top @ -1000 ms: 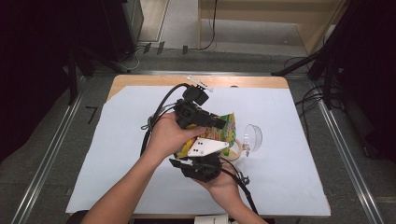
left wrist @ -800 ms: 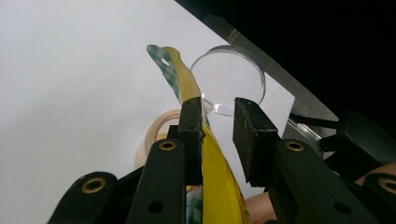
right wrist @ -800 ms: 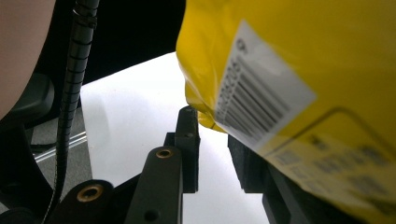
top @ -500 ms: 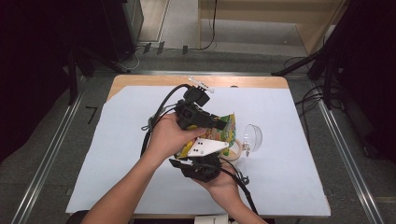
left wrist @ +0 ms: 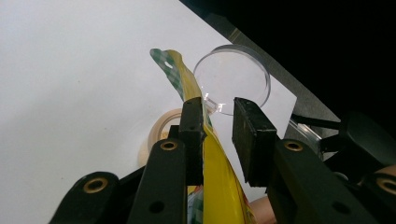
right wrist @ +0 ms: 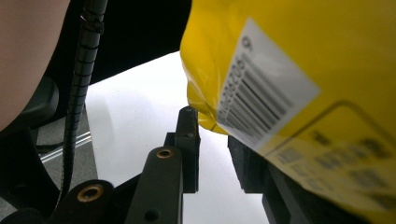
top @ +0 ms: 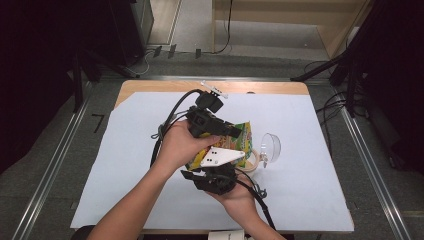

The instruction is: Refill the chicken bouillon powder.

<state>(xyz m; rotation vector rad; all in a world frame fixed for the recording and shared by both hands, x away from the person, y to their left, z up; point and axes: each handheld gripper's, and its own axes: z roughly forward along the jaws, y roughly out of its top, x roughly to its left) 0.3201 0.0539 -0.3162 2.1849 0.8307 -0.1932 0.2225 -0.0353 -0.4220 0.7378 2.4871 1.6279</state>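
Note:
A yellow snack bag [top: 242, 137] is held up over the middle of the white-covered table [top: 125, 165]. My left gripper [top: 234, 131] reaches it from the left. In the left gripper view, the bag's top edge [left wrist: 219, 158] runs between the parted jaws of the left gripper [left wrist: 217, 105] and leans on one pad. My right gripper [top: 220, 167], with its grey three-cornered plate, sits just below the bag. In the right gripper view, the right gripper [right wrist: 212, 125] has its jaws apart, and the bag's barcode side [right wrist: 289, 70] hangs over one of them.
A clear round dish [top: 270, 146] [left wrist: 232, 77] lies right of the bag, and a beige ring [top: 252, 159] [left wrist: 161, 128] sits beside it. A small white tool [top: 214, 89] rests at the table's far wooden edge. Cables trail from both grippers.

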